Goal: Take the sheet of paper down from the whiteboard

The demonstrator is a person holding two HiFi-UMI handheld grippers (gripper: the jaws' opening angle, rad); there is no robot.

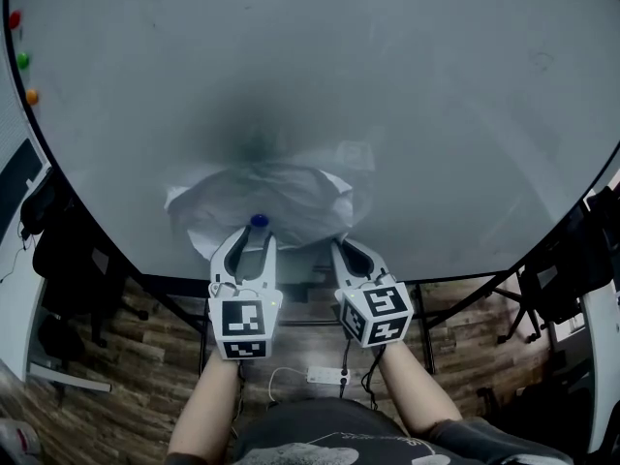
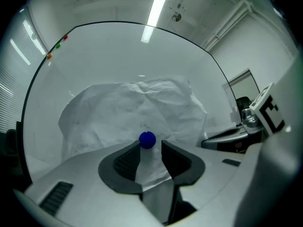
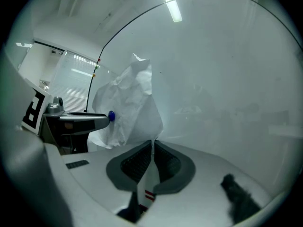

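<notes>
A crumpled white sheet of paper (image 1: 281,201) lies against the lower middle of the whiteboard (image 1: 407,85). A blue ball magnet (image 1: 259,221) sits on the sheet's lower part. My left gripper (image 1: 257,235) is open, and the magnet (image 2: 147,139) stands right at its fingertips, over the paper (image 2: 118,112). My right gripper (image 1: 341,247) is shut on the sheet's lower right edge; in the right gripper view the paper (image 3: 130,103) runs down into the closed jaws (image 3: 152,148). The magnet (image 3: 111,116) shows there too, at the tip of the left gripper.
Red (image 1: 14,17), green (image 1: 21,61) and orange (image 1: 32,96) magnets sit at the board's left edge. Below the board are its dark stand legs, a white power strip (image 1: 325,376) on the wood floor, and dark bags or chairs at left (image 1: 58,250) and right (image 1: 572,269).
</notes>
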